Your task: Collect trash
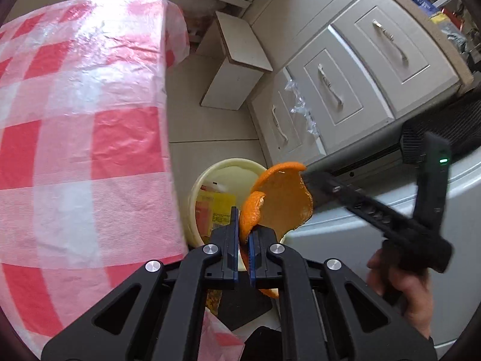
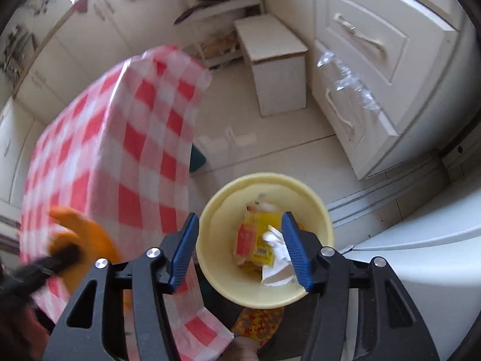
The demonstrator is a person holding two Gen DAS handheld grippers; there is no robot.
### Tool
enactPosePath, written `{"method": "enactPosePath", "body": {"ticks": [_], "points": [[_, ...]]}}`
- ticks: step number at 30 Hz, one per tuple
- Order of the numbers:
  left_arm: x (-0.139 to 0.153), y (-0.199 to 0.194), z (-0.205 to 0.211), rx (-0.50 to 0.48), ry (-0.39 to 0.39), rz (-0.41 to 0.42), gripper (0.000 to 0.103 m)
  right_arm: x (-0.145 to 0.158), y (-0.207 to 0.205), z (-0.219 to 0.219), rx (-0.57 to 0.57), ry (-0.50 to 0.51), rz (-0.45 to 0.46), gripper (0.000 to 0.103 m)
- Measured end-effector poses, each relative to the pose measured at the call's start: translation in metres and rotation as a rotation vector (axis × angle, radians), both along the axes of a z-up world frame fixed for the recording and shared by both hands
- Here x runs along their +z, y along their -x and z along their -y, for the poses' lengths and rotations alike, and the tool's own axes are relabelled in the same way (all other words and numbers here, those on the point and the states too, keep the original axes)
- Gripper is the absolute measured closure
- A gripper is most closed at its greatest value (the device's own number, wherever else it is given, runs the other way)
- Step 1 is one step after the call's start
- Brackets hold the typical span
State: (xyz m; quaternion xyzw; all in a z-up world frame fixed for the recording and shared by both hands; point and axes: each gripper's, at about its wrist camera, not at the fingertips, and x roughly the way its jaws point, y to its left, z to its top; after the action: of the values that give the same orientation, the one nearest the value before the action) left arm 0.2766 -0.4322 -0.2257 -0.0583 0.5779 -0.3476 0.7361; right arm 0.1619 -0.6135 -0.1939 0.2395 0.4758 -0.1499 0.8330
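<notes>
the left gripper (image 1: 244, 228) has its blue fingers (image 1: 234, 225) squeezed nearly together on a piece of orange peel (image 1: 282, 201), which curls up and to the right out of the jaws. the peel hangs in the air beside the edge of the table, over the near rim of the yellow bin (image 1: 192, 192) that stands on the tiled floor (image 1: 210, 126). the right gripper (image 2: 240, 249) is spread wide with nothing between its fingers (image 2: 183, 249); it hovers directly above the bin, whose rim (image 2: 210, 210) fills the gap between them. inside the bin lie a yellow and red wrapper (image 2: 252, 240) and a crumpled white paper (image 2: 278, 258). the table is draped in a red and white checked cloth (image 1: 81, 138) that hangs down its side next to the bin. in the right wrist view the peel shows as an orange blur at the left, in front of the cloth. white cabinets (image 1: 345, 90) stand beyond, with a small white stool (image 2: 276, 69) on the floor near them.
</notes>
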Motion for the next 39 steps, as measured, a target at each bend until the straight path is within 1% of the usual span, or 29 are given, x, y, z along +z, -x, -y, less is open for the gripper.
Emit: {"method": "enactPosePath", "body": {"ticks": [1,3,5,6,7,8,9,10,11,12,15,17,20,23,25,28,30,32,33,35,36,37,38,39], "points": [[-0.01,0.0,0.012,-0.001,-0.022,-0.023,0.097,0.009,0.003,0.004,-0.016,-0.007,0.033,0.044],[-0.026,0.001,0.029,-0.007,-0.056,-0.051,0.091,0.023,0.008,0.01,-0.046,-0.018,0.097,0.042],[-0.029,0.004,0.036,-0.026,-0.059,-0.053,0.079,0.038,0.012,0.013,-0.059,-0.03,0.174,0.039],[-0.028,0.007,0.038,-0.032,-0.054,-0.047,0.075,0.044,0.012,0.014,-0.064,-0.03,0.199,0.037],[-0.025,0.01,0.038,-0.033,-0.048,-0.035,0.067,0.049,0.013,0.014,-0.067,-0.028,0.225,0.036],[-0.021,0.013,0.036,-0.035,-0.043,-0.018,0.063,0.053,0.013,0.014,-0.069,-0.026,0.242,0.035],[-0.016,0.014,0.033,-0.036,-0.044,-0.003,0.061,0.057,0.012,0.013,-0.073,-0.02,0.253,0.033],[-0.009,0.015,0.027,-0.037,-0.045,0.017,0.057,0.061,0.009,0.011,-0.075,-0.01,0.255,0.03],[-0.001,0.015,0.02,-0.036,-0.046,0.043,0.053,0.064,0.005,0.009,-0.074,0.0,0.255,0.029],[0.009,0.014,0.011,-0.03,-0.052,0.07,0.051,0.068,0.003,0.006,-0.069,0.008,0.259,0.028],[0.042,0.011,-0.024,0.01,-0.061,0.157,0.043,0.081,-0.002,-0.005,-0.059,0.034,0.28,0.026],[0.07,0.009,-0.064,0.057,-0.075,0.243,0.032,0.09,-0.006,-0.016,-0.053,0.041,0.304,0.025],[0.11,0.012,-0.134,0.15,-0.115,0.386,0.021,0.102,-0.013,-0.044,-0.028,0.049,0.341,0.024],[0.136,0.015,-0.2,0.256,-0.169,0.494,0.016,0.115,-0.021,-0.077,0.013,0.064,0.382,0.022],[0.145,0.017,-0.25,0.338,-0.189,0.529,0.013,0.125,-0.023,-0.105,0.047,0.088,0.414,0.018],[0.146,0.018,-0.321,0.461,-0.192,0.522,0.011,0.137,-0.018,-0.156,0.116,0.128,0.474,0.015],[0.139,0.017,-0.359,0.534,-0.171,0.486,0.011,0.139,-0.014,-0.183,0.144,0.145,0.501,0.013],[0.123,0.016,-0.39,0.586,-0.14,0.433,0.011,0.139,-0.012,-0.216,0.185,0.16,0.529,0.012],[0.115,0.017,-0.397,0.595,-0.137,0.416,0.011,0.138,-0.013,-0.23,0.206,0.178,0.538,0.012],[0.1,0.018,-0.41,0.594,-0.153,0.375,0.011,0.136,-0.019,-0.259,0.25,0.22,0.543,0.011],[0.097,0.02,-0.412,0.59,-0.14,0.366,0.011,0.134,-0.024,-0.273,0.277,0.239,0.544,0.011],[0.101,0.024,-0.418,0.585,-0.121,0.394,0.011,0.133,-0.027,-0.284,0.298,0.255,0.546,0.011],[0.104,0.027,-0.421,0.593,-0.138,0.428,0.009,0.13,-0.032,-0.296,0.321,0.273,0.544,0.011],[0.104,0.03,-0.421,0.595,-0.148,0.443,0.009,0.128,-0.038,-0.306,0.339,0.286,0.539,0.011]]}}
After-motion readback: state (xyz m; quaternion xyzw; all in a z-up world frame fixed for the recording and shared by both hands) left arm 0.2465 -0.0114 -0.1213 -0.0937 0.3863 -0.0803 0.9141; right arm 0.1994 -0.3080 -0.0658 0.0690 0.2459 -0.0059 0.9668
